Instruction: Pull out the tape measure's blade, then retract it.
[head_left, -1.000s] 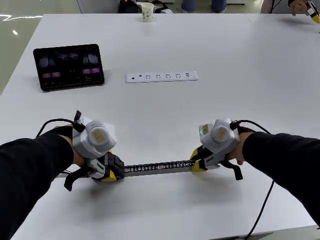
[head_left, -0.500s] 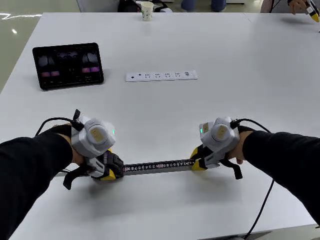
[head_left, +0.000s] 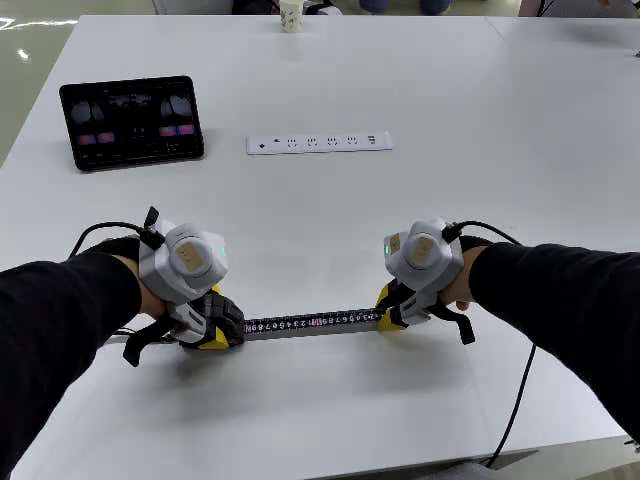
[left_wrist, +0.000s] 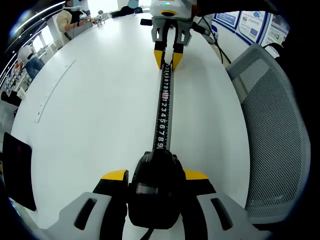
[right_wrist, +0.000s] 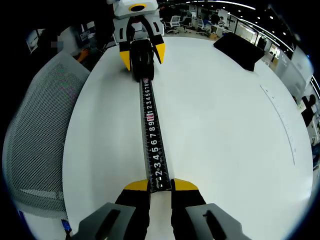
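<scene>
We hold the tape stretched along the white bench's (head_left: 430, 90) near edge.
Our left gripper (head_left: 210, 330) clenches the black tape measure case (left_wrist: 154, 192), and our right gripper (right_wrist: 160, 186) pinches the tip of its grey numbered blade (right_wrist: 151, 125), which lies flat between them. Farther off, a white power strip (head_left: 319, 143) lies mid-bench and a black tablet (head_left: 131, 121) sits toward the far left corner.

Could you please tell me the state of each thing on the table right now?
left gripper: shut on tape measure case
right gripper: shut on blade tip
blade: pulled out, stretched between the grippers
tablet: screen lit
power strip: sockets empty
</scene>
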